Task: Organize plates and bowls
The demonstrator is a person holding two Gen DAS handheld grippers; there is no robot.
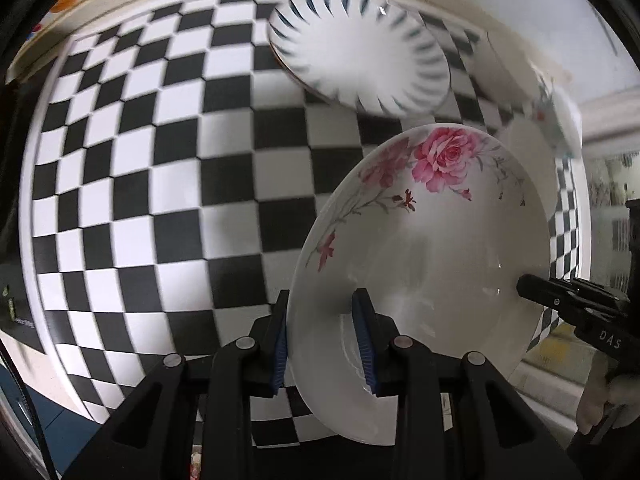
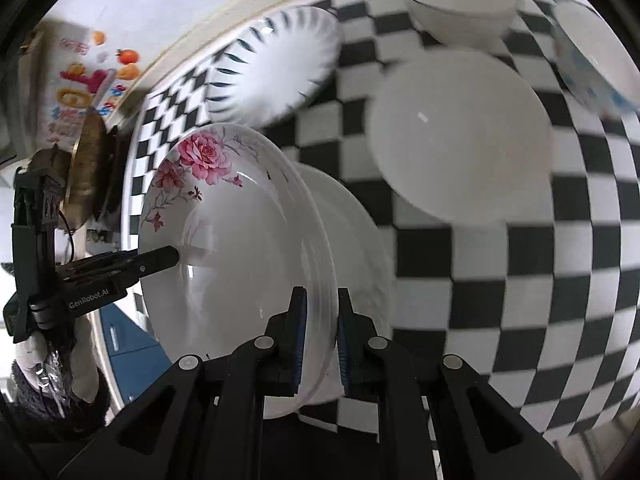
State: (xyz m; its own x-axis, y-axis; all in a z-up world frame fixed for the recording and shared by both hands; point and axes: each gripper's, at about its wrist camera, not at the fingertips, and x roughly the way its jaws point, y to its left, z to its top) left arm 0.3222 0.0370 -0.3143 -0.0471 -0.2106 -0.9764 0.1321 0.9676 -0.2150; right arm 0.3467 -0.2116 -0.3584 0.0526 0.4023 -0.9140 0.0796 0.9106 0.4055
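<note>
White rose-painted plate [image 1: 424,240] sits low and right of centre in both frames, above the checkered surface [image 1: 160,160]; we pinch its rim on opposite sides with left gripper [image 1: 325,340] and right gripper [image 2: 321,336], jaws narrow.

The left gripper [image 1: 324,344] is built of matte black plastic, with angular linkage arms joined by round silver pivot pins. Ribbed blue pads [image 1: 366,344] are fitted to the inner faces of its two fingers. The same black arms, silver pins and blue pads are seen on the right gripper [image 2: 322,344]. White lettering reading "GenRobot.AI" is printed on the left gripper's body in the right wrist view, and "DAS" is printed on the right gripper in the left wrist view. A white glove [image 2: 86,376] is worn beneath it.
</note>
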